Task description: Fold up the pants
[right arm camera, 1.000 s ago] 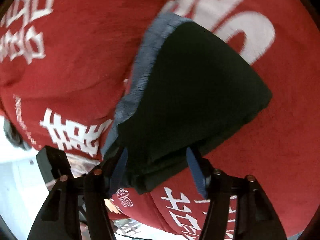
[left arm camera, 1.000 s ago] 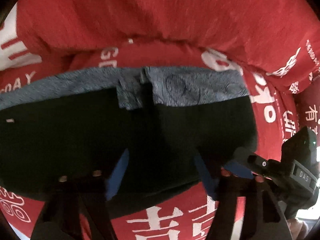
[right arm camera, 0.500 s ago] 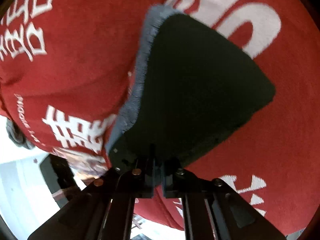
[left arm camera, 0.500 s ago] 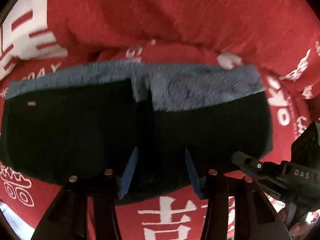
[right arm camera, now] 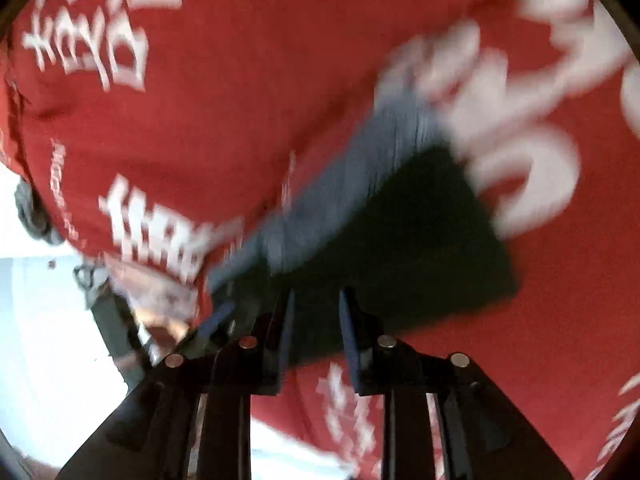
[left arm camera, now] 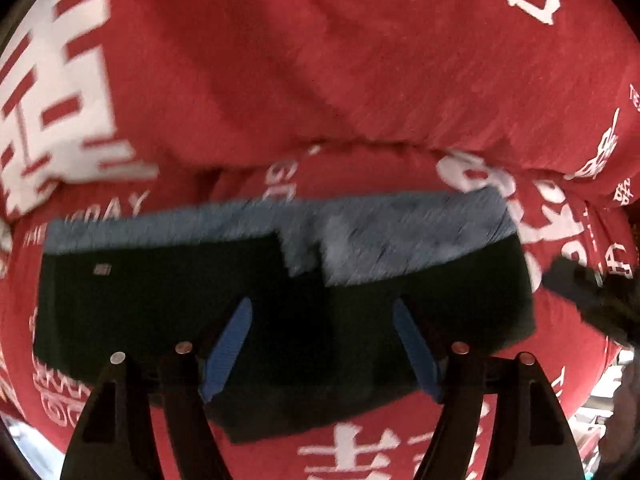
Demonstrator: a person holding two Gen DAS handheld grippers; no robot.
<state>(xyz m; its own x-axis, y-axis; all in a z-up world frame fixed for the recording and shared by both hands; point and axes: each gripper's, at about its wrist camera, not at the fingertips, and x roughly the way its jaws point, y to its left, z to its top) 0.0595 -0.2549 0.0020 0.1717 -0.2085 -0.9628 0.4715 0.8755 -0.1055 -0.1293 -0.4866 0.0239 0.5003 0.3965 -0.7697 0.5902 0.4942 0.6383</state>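
Observation:
The folded black pants, with a grey fleecy band along their far edge, lie flat on a red blanket printed with white characters. My left gripper hovers over their near edge. Its blue pads are apart and opening, and no cloth is pinched between them. The right wrist view shows the pants as a dark wedge. My right gripper hangs over their near corner with a narrow gap that is opening, and no cloth is gripped in it. Both views are motion-blurred.
Behind the pants the red blanket rises in a thick fold. The right gripper's black body shows blurred at the right of the left wrist view. A hand on the left tool and a bright white floor are at the right view's lower left.
Both grippers closed on the pants' near edge half a second ago. Both have since parted their pads, let go of the cloth and lifted away. The pants stay flat.

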